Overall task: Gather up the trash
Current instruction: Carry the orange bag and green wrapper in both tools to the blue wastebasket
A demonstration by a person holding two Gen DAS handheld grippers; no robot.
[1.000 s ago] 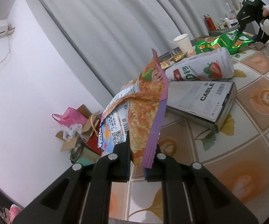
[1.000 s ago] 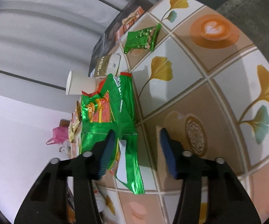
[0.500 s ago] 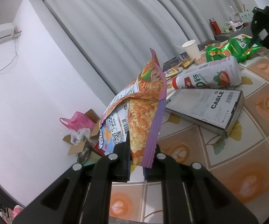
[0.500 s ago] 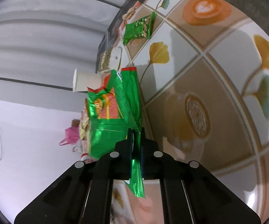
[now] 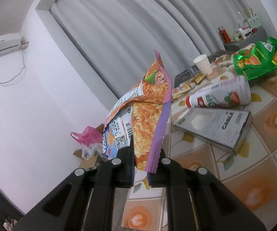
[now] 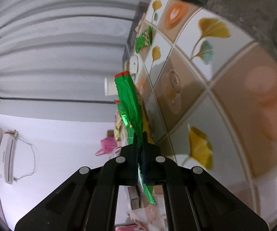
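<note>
Orange wrapper [image 5: 148,115] upright, green wrapper [image 6: 130,105] edge-on

Both views are bright, lit evenly by soft daylight through the pale curtain [image 5: 130,28]. Shadows on the tablecloth [image 5: 263,154] are faint. The fisheye lens bends straight lines and darkens the corners. The right wrist view is smeared by motion blur, worst toward its lower right edge.
</note>
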